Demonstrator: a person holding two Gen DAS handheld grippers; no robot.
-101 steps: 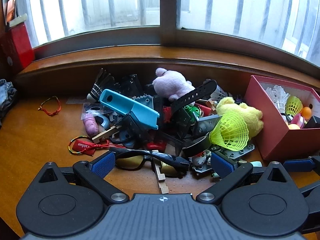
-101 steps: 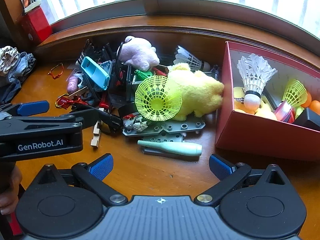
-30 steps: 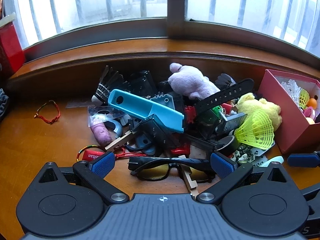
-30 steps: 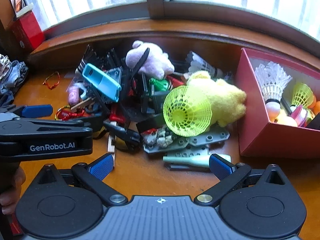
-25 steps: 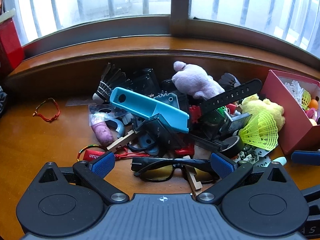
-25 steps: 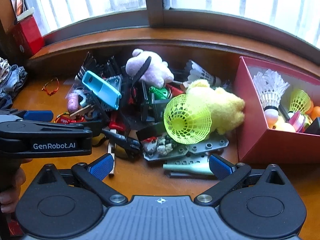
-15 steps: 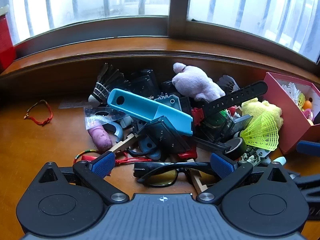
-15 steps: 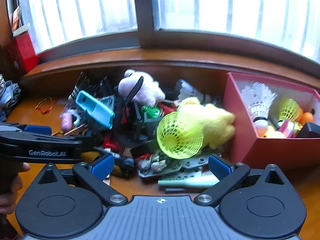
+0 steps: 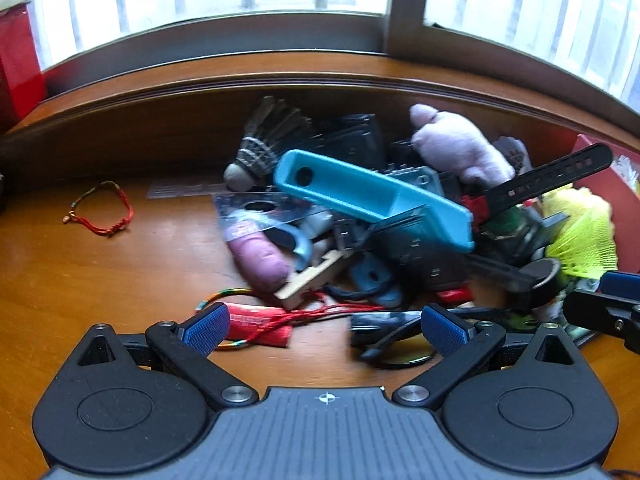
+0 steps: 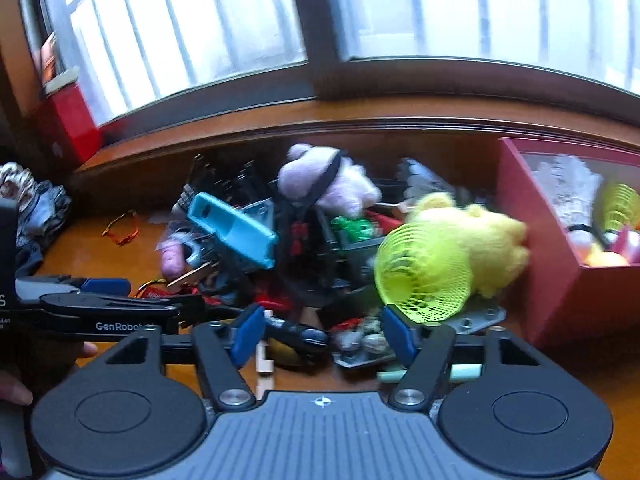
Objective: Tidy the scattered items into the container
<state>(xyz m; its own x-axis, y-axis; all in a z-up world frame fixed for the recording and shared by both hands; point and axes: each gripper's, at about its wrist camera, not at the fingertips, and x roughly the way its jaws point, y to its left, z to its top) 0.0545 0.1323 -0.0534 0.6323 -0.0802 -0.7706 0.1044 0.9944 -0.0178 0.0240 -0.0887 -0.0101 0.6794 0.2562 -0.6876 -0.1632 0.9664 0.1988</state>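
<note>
The step in hand seems to be picking small items from the near edge of the pile, so each gripper should come low over the wooden table [image 9: 120, 280], take only one piece, and lift it straight up, because the things lie tangled on one another and a strap or a cord could drag a neighbour along. The red cardboard box [image 10: 560, 280], the container, stands at the right of the right wrist view and already holds some shuttlecocks and balls; the soft yellow plush toy [image 10: 488, 240] and the neon yellow plastic shuttlecock [image 10: 424, 272] lie just beside its wall. The right gripper [image 10: 322, 336] has its jaws closing, now about half apart, around the small grey and red bits and the tip of the black-framed glasses with yellow lenses [image 10: 292, 340] at the lower centre; I cannot tell if the pads touch anything yet. The left gripper [image 9: 324, 324] stands wide apart and holds nothing; between its blue pads, in the lower middle of its view, lie the red fabric charm with cords [image 9: 260, 324] and the same glasses.
</note>
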